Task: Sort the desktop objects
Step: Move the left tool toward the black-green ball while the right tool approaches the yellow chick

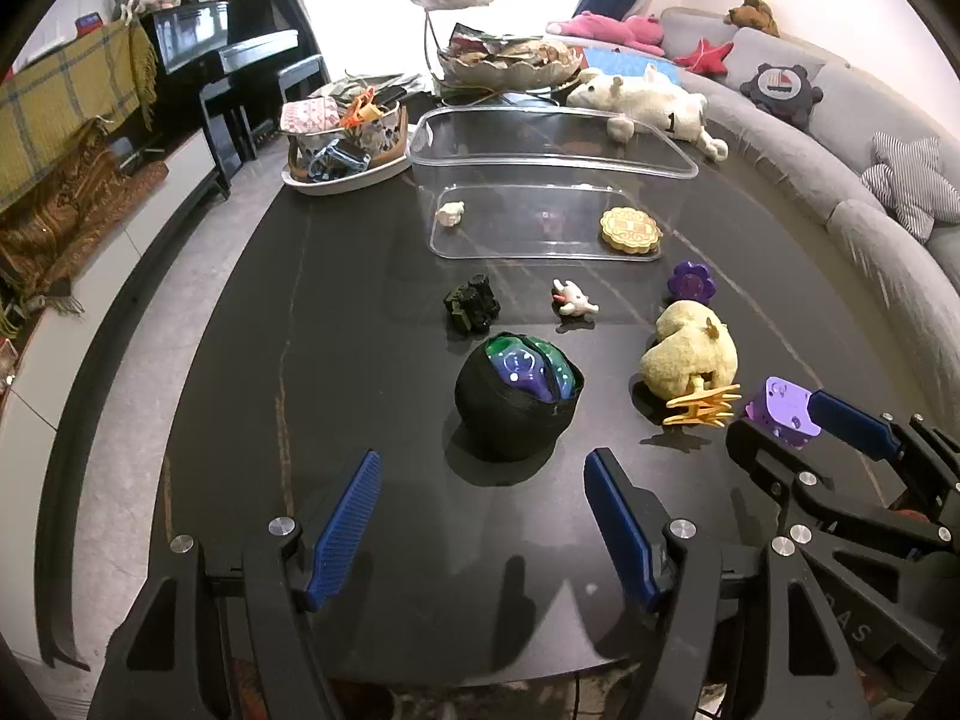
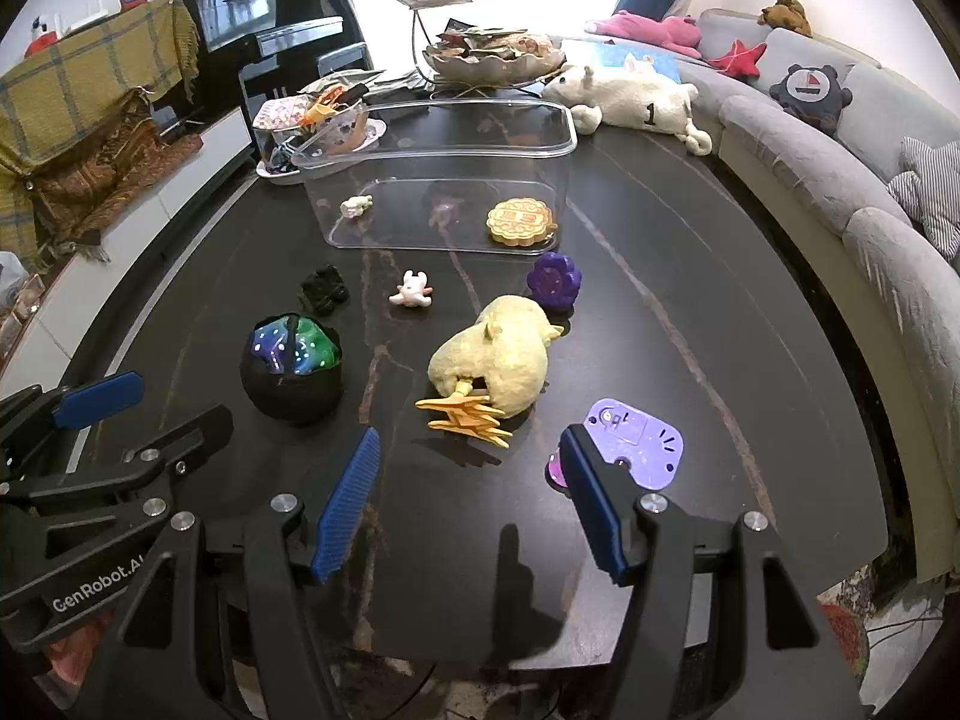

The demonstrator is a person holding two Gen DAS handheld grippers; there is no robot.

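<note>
A clear plastic bin (image 1: 540, 138) (image 2: 438, 150) stands mid-table and holds a small white figure (image 1: 450, 215) and a yellow mooncake (image 1: 631, 230). In front of it lie a dark toy vehicle (image 1: 472, 304), a white bunny figure (image 1: 573, 299), a purple flower (image 1: 692, 282), a yellow plush duck (image 1: 690, 354) (image 2: 498, 360), a purple tag (image 2: 636, 441) and a black pouch with a glittery ball (image 1: 517, 396) (image 2: 291, 375). My left gripper (image 1: 483, 534) is open just short of the pouch. My right gripper (image 2: 471, 507) is open, the tag at its right finger.
A tray of clutter (image 1: 342, 138) sits at the table's back left, a tiered dish (image 1: 504, 60) and a white plush (image 1: 648, 102) at the back. A grey sofa (image 1: 840, 138) curves along the right. A piano (image 1: 222, 60) stands far left.
</note>
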